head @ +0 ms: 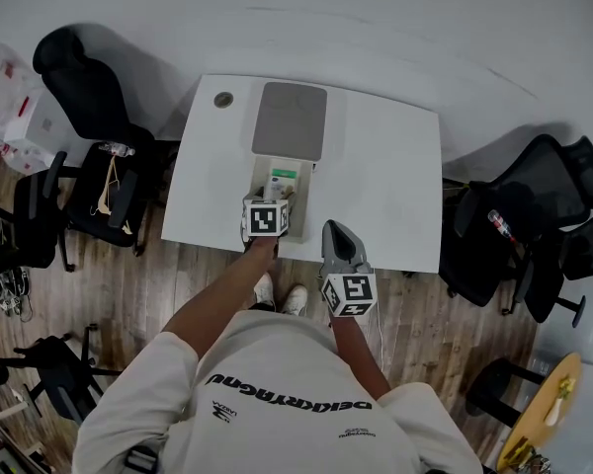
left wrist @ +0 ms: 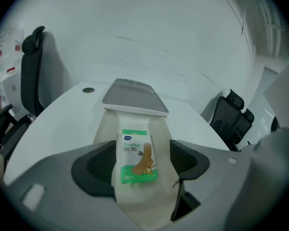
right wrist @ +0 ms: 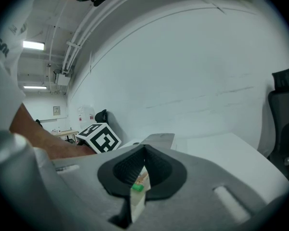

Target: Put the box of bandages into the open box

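The bandage box [left wrist: 137, 155], white and green with a plaster printed on it, lies inside the open cream box [left wrist: 160, 134], whose grey lid [left wrist: 133, 97] is flipped back. My left gripper [left wrist: 140, 153] is open, its jaws standing wide on either side of the cream box, and the pads do not touch the bandage box. In the head view the left gripper [head: 267, 203] hovers over the open box [head: 260, 169] near the table's front. My right gripper [head: 338, 233] sits to the right of it, shut and empty, with its tips [right wrist: 144, 150] together.
The white table [head: 385, 176] has a round grommet [head: 223, 99] at its back left corner. Black office chairs stand to the left [head: 99, 156] and to the right [head: 534, 215]. The floor is wooden, and a white wall rises behind the table.
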Tool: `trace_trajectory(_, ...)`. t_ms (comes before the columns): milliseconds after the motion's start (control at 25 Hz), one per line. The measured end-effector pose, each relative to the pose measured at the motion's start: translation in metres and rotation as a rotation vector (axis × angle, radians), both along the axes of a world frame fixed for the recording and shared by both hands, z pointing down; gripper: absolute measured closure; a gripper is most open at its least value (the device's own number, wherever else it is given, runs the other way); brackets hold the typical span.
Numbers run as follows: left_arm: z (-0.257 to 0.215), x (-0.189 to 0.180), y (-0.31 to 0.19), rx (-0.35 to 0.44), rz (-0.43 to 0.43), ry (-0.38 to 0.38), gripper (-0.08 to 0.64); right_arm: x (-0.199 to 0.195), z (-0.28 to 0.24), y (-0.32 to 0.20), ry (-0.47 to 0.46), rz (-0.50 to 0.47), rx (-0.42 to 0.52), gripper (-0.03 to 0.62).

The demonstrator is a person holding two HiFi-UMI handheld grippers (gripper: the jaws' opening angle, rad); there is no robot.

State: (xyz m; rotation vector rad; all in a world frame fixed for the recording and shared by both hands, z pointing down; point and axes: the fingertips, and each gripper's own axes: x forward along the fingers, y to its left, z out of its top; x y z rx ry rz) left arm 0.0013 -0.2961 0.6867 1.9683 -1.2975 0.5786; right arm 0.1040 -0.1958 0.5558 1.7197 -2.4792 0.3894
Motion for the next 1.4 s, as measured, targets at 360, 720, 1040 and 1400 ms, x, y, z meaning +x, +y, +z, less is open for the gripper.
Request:
trace_trajectory(360,-0.032,-0.004,0.007,0.079,0.004,0.042,0.289,-0.004,-0.010,0.004,0.005,-0.009,0.024,0.594)
trace_trajectory(720,-0.048,-0.011,0.019,0.122,-0.007,0.072,0.392,-0.003,-0.017,0.008,0.008,-0.008,0.042,0.595)
trace_trajectory(1040,-0.060,-0.012,0.032,0.156,0.006,0.098,0.466,-0.002,-0.021,0.012,0.010,-0.010,0.052,0.594)
trace_trajectory(1400,-0.076,-0.009,0.049,0.214,0.033,0.107,0.561,-0.004,-0.023,0.015,0.008,-0.018,0.051,0.594)
